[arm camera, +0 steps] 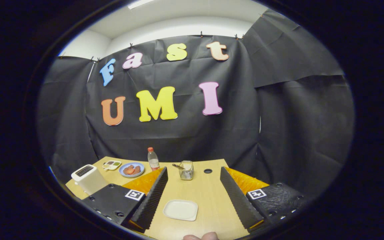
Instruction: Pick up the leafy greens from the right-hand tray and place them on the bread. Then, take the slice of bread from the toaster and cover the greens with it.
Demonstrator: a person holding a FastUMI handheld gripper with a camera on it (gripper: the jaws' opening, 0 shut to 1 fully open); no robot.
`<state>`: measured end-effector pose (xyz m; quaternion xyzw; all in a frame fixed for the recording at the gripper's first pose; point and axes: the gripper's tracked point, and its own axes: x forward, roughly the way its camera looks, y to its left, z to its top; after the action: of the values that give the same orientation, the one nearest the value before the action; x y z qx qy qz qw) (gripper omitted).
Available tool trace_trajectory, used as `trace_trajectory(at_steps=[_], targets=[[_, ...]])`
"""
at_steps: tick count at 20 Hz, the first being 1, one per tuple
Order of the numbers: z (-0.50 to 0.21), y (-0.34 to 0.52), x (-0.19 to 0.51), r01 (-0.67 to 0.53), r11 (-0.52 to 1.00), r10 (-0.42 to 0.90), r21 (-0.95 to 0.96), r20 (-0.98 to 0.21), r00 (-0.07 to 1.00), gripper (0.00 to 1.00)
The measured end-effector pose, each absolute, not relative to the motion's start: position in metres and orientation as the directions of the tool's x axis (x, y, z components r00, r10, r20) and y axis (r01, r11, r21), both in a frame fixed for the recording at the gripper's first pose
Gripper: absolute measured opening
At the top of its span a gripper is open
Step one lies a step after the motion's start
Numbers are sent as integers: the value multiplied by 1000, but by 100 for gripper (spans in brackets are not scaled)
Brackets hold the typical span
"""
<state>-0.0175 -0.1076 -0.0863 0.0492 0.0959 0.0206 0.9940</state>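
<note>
Lower centre, the surface (208,196) carries a toaster (88,178) at lower left, its slot dark. The tongs (193,200) stand apart, holding nothing, with an empty-looking white plate (180,210) between them. Greens seem to lie in a small tray (112,164) beyond the toaster; no sandwich is visible.

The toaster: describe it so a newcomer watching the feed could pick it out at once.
Start from the wooden table before the black cloth wall. The open gripper hangs above it, a white square plate between its fingers. The toaster stands outside the left finger, near the table's edge: a white box with a dark top slot, the bulkiest item there.
</note>
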Motion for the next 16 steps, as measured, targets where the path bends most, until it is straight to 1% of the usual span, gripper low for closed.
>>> trace_trajectory(at_steps=[6, 10, 13, 16], targets=[[-74, -99, -10, -63, 994, 76, 89, -153, 985, 96], [-79, -87, -2, -99, 991, 114, 92, -170, 979, 96], [-80, -84, 1, -104, 991, 115, 79, -160, 980, 96], [-86, -80, -2, -106, 990, 122, 96, -183, 975, 96]])
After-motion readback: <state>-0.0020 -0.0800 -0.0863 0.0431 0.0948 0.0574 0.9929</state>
